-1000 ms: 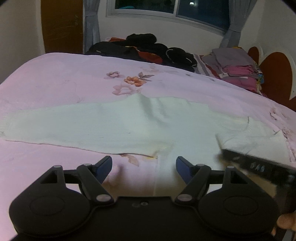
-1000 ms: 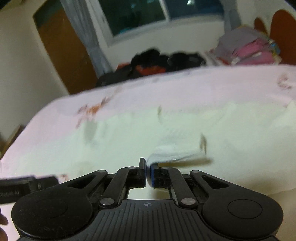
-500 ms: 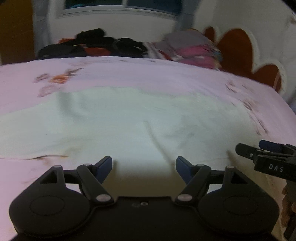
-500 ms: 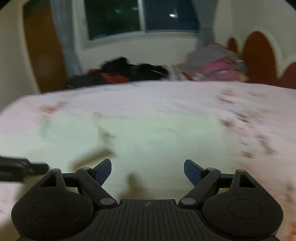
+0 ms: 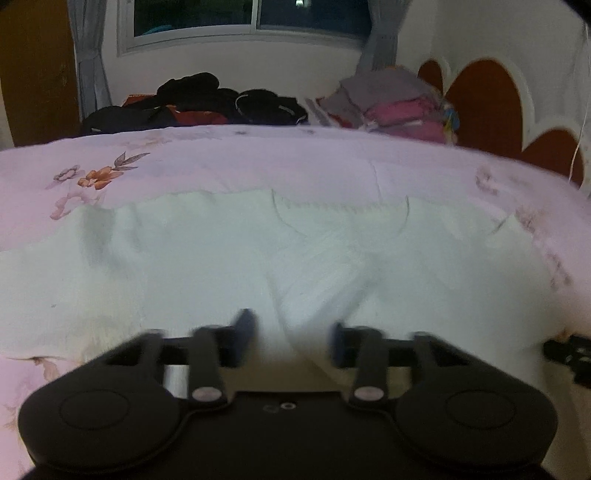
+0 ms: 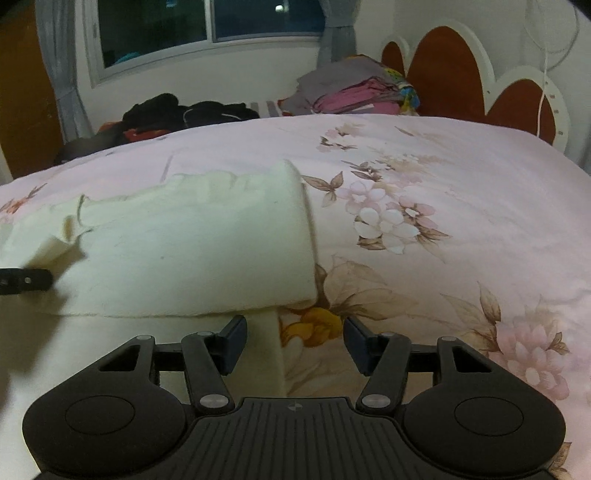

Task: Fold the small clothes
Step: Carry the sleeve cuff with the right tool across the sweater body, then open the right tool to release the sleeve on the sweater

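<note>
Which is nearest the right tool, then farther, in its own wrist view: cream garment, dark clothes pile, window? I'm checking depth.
1. Cream garment, just ahead of the right tool, left.
2. Dark clothes pile, bed's far edge, left.
3. Window, back wall.

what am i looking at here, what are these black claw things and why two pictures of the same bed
The black claws are two-finger grippers that a person holds, one in each hand; there is no robot arm. Each carries a wide-angle camera looking forward along its fingers, so you get one picture per hand.

In the left wrist view, the left gripper is over a pale cream garment spread on a pink floral bedspread. Its jaws are closing, blurred by motion, with a raised fold of the cloth between them; a firm grip is not visible yet.

In the right wrist view, the right gripper sits at the garment's edge, where one part is already folded over. Its jaws are closing too, with the cloth's edge between the fingers but not pinched.

Behind the bed lie dark clothes and a folded pile.
</note>
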A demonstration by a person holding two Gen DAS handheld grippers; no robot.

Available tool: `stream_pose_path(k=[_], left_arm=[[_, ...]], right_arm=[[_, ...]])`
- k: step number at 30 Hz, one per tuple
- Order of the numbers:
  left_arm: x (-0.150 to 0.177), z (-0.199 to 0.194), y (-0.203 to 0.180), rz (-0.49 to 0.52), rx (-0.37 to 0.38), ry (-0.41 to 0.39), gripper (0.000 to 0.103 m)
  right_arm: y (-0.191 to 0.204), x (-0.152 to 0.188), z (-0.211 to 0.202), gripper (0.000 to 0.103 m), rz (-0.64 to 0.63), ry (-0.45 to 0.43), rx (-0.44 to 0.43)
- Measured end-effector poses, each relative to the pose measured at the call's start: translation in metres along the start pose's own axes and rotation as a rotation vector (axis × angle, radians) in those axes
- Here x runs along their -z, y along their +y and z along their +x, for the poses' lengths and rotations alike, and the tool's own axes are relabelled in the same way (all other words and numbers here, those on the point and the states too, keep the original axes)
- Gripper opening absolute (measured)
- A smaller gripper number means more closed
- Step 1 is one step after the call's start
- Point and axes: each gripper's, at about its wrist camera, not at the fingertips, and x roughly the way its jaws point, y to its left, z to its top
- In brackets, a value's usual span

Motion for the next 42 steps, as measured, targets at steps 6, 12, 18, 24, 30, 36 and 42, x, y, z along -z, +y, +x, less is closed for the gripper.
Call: stream_pose_path(k=[6, 12, 18, 24, 30, 36, 42], left_arm=[[-0.01, -0.017, 0.029, -0.101, 0.043, -0.084, 0.005], [-0.019, -0.038, 0.055, -0.161, 0.015, -0.184, 0.005], [-0.011, -0.024, 0.076, -0.168, -0.047, -0.129, 0.005], [0.001, -0.009, 0.08, -0.156, -0.062, -0.06, 0.024], [0.003, -0.044, 0.093, -0.173, -0.134, -0.152, 0.07], [-0.003, -0.059, 0.081, -0.115, -0.095, -0.179, 0.07], [-0.001, -0.036, 0.056, -0.044, -0.068, -0.139, 0.069]], right_arm=[[0.003, -0.003, 0.001, 0.047, -0.002, 0.0, -0.019], [0.011, -0.011, 0.012, 0.047, 0.021, -0.012, -0.025], [0.016, -0.016, 0.019, 0.013, 0.051, -0.027, -0.033], [0.008, -0.011, 0.015, 0.011, 0.08, -0.021, 0.0], [0.003, -0.009, -0.016, 0.012, 0.049, -0.039, -0.024], [-0.003, -0.031, -0.008, 0.05, 0.107, -0.064, -0.056], [0.006, -0.058, 0.032, 0.05, 0.116, -0.035, -0.096]])
